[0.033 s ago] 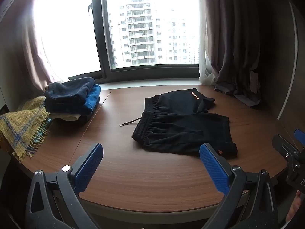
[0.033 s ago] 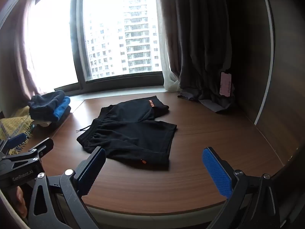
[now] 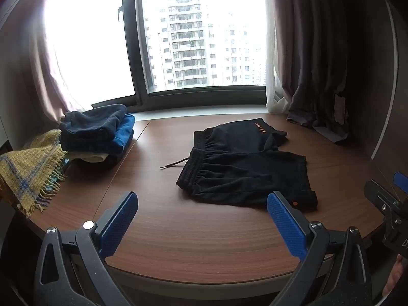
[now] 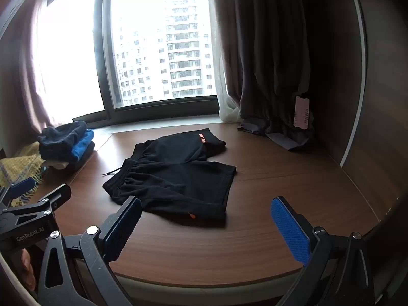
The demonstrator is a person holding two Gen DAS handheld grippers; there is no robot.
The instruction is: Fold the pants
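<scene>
Shorts (image 3: 244,170) lie flat mid-desk (image 3: 193,242), waistband toward the folded clothes stack (image 3: 99,132). Left claw (image 3: 201,221) and right claw (image 4: 206,225) hover at the near edge, jaws wide, empty. Grip both near-side corners together; lift evenly to avoid bunching.

shorts (image 3: 244,168) being spread mid-table (image 3: 178,242), stack of folded clothes (image 3: 99,132) being kept well to their left, scarf (image 3: 28,176) lying left of that, curtain (image 3: 313,76) hanging behind right, window (image 3: 204,38) behind
</scene>
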